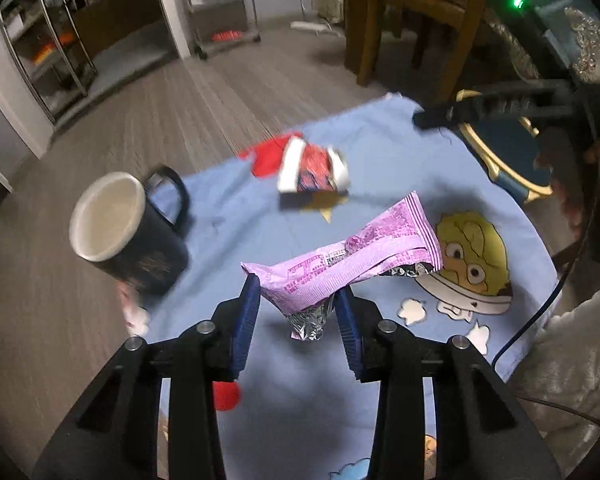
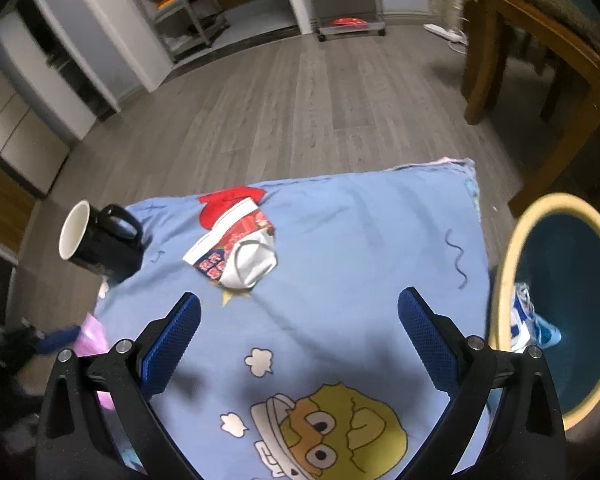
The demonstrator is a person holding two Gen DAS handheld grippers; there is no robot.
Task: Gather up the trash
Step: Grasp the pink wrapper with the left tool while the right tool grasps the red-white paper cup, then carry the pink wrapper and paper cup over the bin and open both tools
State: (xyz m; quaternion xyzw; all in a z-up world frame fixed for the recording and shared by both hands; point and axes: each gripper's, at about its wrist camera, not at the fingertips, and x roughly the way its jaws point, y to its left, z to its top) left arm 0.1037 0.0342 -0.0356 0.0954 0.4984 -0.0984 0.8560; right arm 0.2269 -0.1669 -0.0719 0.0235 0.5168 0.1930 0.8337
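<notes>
My left gripper (image 1: 298, 294) is shut on a crumpled purple snack wrapper (image 1: 356, 256), whose silver end hangs down between the blue pads, above the blue cartoon cloth (image 1: 380, 152). A red-and-white wrapper (image 1: 312, 168) lies further back on the cloth. In the right wrist view my right gripper (image 2: 300, 300) stands open over the cloth (image 2: 360, 240) with nothing between its fingers. The red-and-white wrapper (image 2: 236, 248) lies beyond its left finger. The round bin (image 2: 504, 264) with a yellow rim stands at the right and holds blue-and-white trash (image 2: 532, 320).
A black mug (image 1: 128, 232) with a white inside stands at the cloth's left edge, also visible in the right wrist view (image 2: 96, 240). A wooden chair (image 2: 540, 60) stands behind the bin. Metal shelf carts (image 2: 348, 0) line the far wall across grey plank floor.
</notes>
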